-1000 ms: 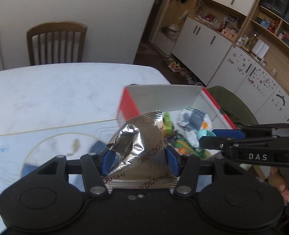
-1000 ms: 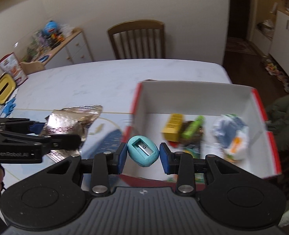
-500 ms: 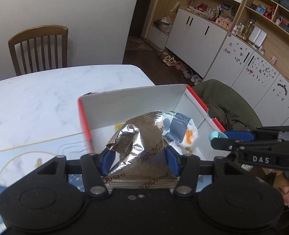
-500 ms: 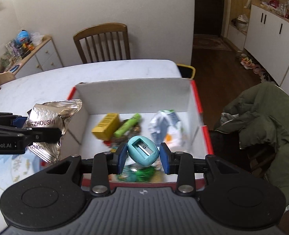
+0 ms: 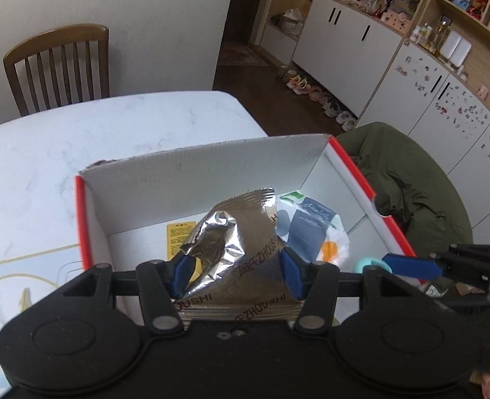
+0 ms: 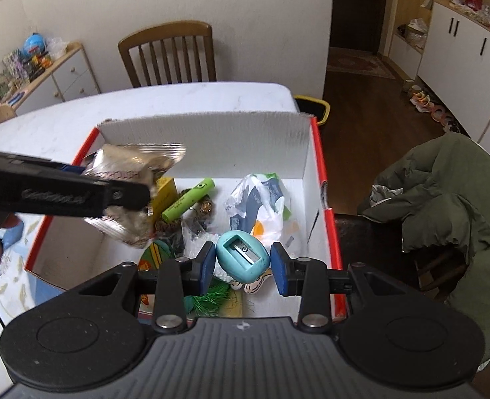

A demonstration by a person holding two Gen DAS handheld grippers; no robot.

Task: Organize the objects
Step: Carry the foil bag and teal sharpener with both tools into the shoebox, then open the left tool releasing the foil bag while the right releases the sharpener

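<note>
While both claws hang over the open box point(image 6: 208, 139), which sits toward the right-hand edge of the tabletop point(image 5: 118, 123), the step in hand looks like letting go of what each one carries. The left claw point(image 5: 233, 271) is clamped on a crinkled foil snack packet point(image 5: 235, 236), and the right claw point(image 6: 243, 262) is pinched on a teal pencil sharpener point(image 6: 243, 259); each load is over the box interior.

To do it well, I would lower each claw until its load is just above the heap before parting the fingers, and take one at a time, since the two claws are close together over the same opening. The packet is light, stiff and springy, so it may catch on a pad or slide; releasing it over the barer left part of the box floor should let it lie flat. The sharpener is a smooth, rounded plastic lump with a metal blade inset, likely to roll or bounce, so a low drop onto the soft plastic tissue pack point(image 6: 261, 199) or beside it seems safer.

The box is white corrugated board inside with red rims. Already in it are a yellow carton point(image 6: 163, 193), a green tube-shaped marker point(image 6: 188, 199) and some clear wrapping.
</note>
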